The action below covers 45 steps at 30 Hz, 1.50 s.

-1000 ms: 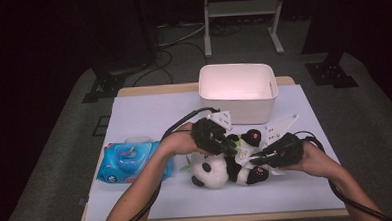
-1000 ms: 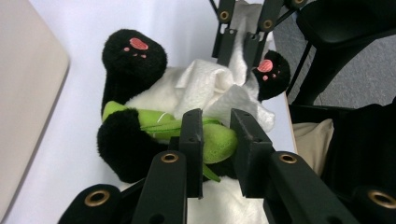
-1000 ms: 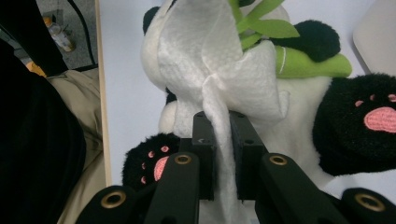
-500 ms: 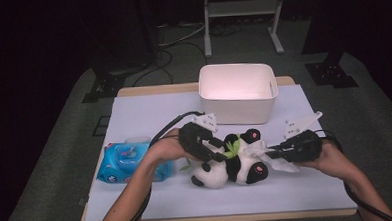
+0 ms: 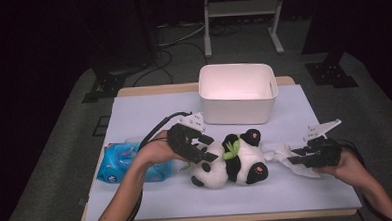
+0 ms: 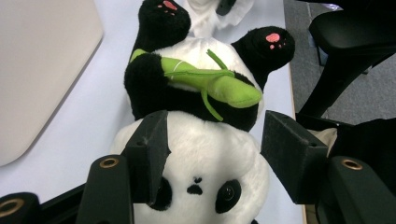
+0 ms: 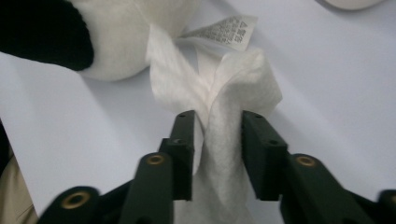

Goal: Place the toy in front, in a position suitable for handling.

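Toy panda (image 5: 230, 161): lies on its back at the lower centre of the high view, on the pale table cover (image 5: 134, 113), head toward frame left, feet toward frame right. A green bamboo piece (image 6: 210, 81) lies across its chest in the left gripper view.

Left gripper (image 5: 201, 146): left of centre in the high view, at the panda's head. Jaws wide apart, one on each side of the white head; in the left gripper view the face sits between them at bottom centre. Whether the pads touch the plush cannot be told.

Right gripper (image 5: 295, 155): lower right of the high view. Jaws narrow, pinching a bunched white wipe (image 7: 224, 135), which rises between the pads in the right gripper view. The wipe's far end lies against the panda's rear, beside a printed sewn-in label (image 7: 223, 31).

White tub (image 5: 238, 92): upper centre of the high view, behind the panda, apart from it.

Blue wipes pack (image 5: 121, 163): lower left of the high view, partly under the left hand (image 5: 158, 151).
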Each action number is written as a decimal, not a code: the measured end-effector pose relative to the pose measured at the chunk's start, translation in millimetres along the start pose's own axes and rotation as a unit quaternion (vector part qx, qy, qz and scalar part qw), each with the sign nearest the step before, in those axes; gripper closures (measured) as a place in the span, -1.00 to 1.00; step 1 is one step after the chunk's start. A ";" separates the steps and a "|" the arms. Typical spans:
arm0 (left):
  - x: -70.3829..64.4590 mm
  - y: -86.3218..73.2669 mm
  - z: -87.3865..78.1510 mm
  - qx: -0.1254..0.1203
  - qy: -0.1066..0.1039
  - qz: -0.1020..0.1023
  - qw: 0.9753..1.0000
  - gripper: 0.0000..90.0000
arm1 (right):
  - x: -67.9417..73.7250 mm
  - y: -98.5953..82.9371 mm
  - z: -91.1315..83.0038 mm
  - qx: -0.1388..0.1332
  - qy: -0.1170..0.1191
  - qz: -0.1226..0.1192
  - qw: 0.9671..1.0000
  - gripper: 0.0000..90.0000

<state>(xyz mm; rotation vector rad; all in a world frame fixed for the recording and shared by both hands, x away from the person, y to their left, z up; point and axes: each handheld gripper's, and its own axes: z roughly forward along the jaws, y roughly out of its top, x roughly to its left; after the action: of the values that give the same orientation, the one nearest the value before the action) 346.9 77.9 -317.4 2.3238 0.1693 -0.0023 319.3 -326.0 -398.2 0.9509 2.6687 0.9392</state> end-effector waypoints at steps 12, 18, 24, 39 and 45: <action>2.2 -7.1 -4.4 -0.006 0.012 -0.010 1.000 -0.21 | -7.0 -3.2 -5.3 -0.011 0.001 0.026 1.000 0.13; 3.1 -11.9 -11.6 -0.013 0.024 -0.018 0.999 -0.31 | -7.4 2.8 -12.0 -0.028 0.007 0.024 0.999 0.08; 1.9 -20.6 -17.6 -0.028 0.030 -0.034 0.999 -0.36 | -5.7 15.5 -17.8 -0.036 0.006 0.014 0.999 0.00; -1.4 -43.9 -27.0 -0.032 0.046 -0.052 0.997 -0.49 | -8.5 62.4 -24.4 -0.042 0.017 -0.012 0.999 -0.11; -6.3 -48.2 -29.8 -0.034 0.052 -0.056 0.996 -0.57 | -7.8 87.4 -25.7 -0.039 0.014 -0.033 0.999 -0.12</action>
<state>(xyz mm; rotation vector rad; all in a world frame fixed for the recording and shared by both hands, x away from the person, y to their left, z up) 333.2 131.4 -331.4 2.2446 0.3478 0.0681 361.9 -291.3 -325.1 0.8337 2.6468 1.0408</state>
